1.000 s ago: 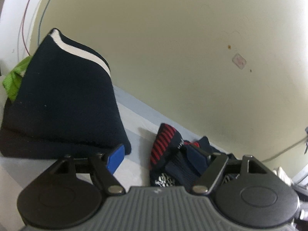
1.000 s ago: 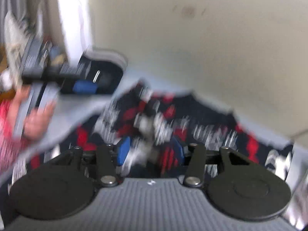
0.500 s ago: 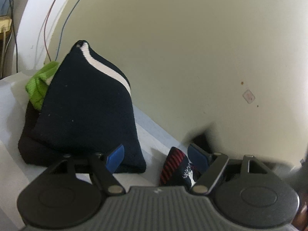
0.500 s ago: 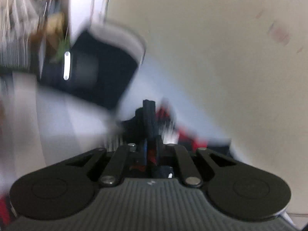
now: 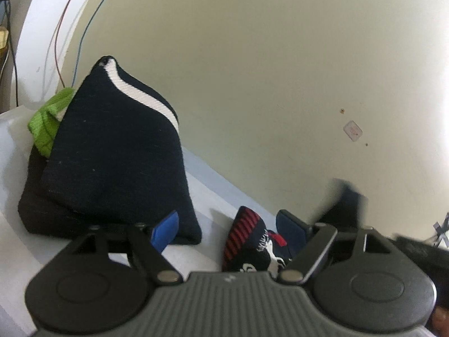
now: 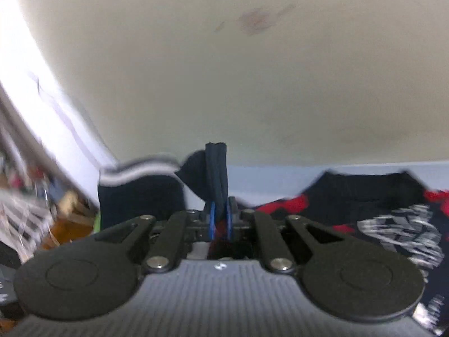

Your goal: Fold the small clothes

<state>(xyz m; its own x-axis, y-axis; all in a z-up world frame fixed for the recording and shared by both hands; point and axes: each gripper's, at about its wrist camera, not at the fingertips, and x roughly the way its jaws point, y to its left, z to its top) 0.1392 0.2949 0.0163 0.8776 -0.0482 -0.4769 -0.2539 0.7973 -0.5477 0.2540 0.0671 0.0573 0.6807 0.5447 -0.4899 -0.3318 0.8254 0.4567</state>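
Note:
A navy, red and white patterned garment (image 5: 254, 248) lies on the white table (image 5: 204, 196) between the open blue fingers of my left gripper (image 5: 227, 230), bunched up. My right gripper (image 6: 220, 217) is shut on a dark navy fold (image 6: 215, 174) of that garment, which sticks up between its blue pads. The rest of the patterned garment (image 6: 393, 219) spreads to the right in the right wrist view. A blurred dark shape (image 5: 345, 205) at the right of the left wrist view seems to be the right gripper.
A stack of folded clothes, navy with a white stripe (image 5: 112, 151) over black and bright green (image 5: 47, 123), stands at the left against the cream wall (image 5: 252, 70). It also shows in the right wrist view (image 6: 140, 188). Clutter (image 6: 33, 202) lies beyond the table's left edge.
My right gripper closed on the garment's edge and swung round with it, lifting the fold. My left gripper drew back a little and stayed open; the garment bunched up between its fingers.

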